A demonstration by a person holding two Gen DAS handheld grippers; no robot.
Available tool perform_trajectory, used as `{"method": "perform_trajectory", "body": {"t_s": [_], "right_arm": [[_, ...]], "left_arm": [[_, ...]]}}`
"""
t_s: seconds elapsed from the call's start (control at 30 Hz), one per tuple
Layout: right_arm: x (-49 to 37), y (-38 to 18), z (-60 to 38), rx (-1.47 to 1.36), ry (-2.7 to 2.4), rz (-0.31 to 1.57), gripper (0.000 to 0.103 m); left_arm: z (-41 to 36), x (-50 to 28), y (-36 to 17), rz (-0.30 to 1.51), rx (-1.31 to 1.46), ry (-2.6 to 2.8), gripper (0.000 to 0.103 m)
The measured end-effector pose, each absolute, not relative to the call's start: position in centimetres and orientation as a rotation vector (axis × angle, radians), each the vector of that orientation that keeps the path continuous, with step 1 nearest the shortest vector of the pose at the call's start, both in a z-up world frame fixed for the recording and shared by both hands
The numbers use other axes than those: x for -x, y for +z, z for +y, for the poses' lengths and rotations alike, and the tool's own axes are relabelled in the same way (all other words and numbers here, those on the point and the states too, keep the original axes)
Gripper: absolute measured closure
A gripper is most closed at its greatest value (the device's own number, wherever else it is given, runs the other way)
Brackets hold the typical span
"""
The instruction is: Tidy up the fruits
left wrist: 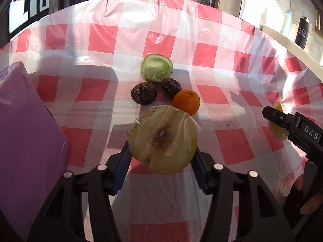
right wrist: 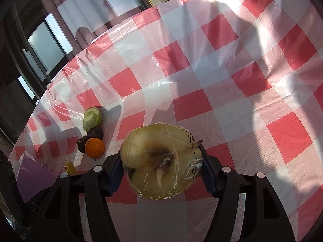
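My left gripper (left wrist: 161, 157) is shut on a plastic-wrapped apple half (left wrist: 163, 139), cut face up, held just in front of a cluster of fruit. The cluster holds a wrapped green fruit half (left wrist: 157, 67), two dark wrinkled fruits (left wrist: 143, 93) (left wrist: 171, 87) and an orange (left wrist: 186, 102). My right gripper (right wrist: 162, 167) is shut on a wrapped pear half (right wrist: 159, 163) with a browned core and stem. It shows at the right edge of the left wrist view (left wrist: 282, 121). The cluster lies far left in the right wrist view, with the orange (right wrist: 94, 147) nearest.
A red-and-white checked plastic tablecloth (left wrist: 101, 40) covers the table. A purple box (left wrist: 26, 141) stands at the left, also in the right wrist view (right wrist: 32, 179). A black bottle (left wrist: 301, 32) and a white bottle (left wrist: 286, 23) stand beyond the table's far right edge.
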State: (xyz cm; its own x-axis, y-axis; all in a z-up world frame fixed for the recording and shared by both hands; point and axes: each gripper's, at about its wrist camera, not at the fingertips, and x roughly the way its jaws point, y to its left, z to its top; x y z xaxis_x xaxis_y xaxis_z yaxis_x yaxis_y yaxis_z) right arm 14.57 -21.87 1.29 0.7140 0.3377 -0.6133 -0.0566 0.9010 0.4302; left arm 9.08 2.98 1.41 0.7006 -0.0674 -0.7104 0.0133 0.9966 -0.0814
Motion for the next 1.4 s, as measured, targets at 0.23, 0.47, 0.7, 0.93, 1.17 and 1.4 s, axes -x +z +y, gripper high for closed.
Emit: {"method": "perform_trajectory", "body": {"t_s": [0.23,0.47,0.7,0.93,1.17,1.4], "right_arm": [[-14.5,1.4,-21.8,-0.391,0.232,0.747,0.039],[-14.6,1.4,-21.7,-0.386,0.233,0.754,0.039],[-14.6,1.4,-21.6,-0.382,0.240,0.760,0.039],[-14.7,1.4,-21.7,-0.383,0.244,0.761,0.039],[-14.5,1.5,-21.8,-0.387,0.223,0.761,0.039],[-12.0,1.6,-20.8,-0.366,0.182,0.788,0.039]], "left_arm": [[3.0,-1.3,1.5,0.758,0.193,-0.165,0.047],[3.5,-1.8,1.0,0.761,0.292,-0.197,0.047],[3.9,-1.7,1.0,0.754,0.315,-0.219,0.047],[4.2,-1.8,1.1,0.751,0.333,-0.209,0.047],[4.4,-1.9,1.0,0.756,0.351,-0.183,0.047],[4.3,-2.1,0.9,0.773,0.348,-0.158,0.047]]}}
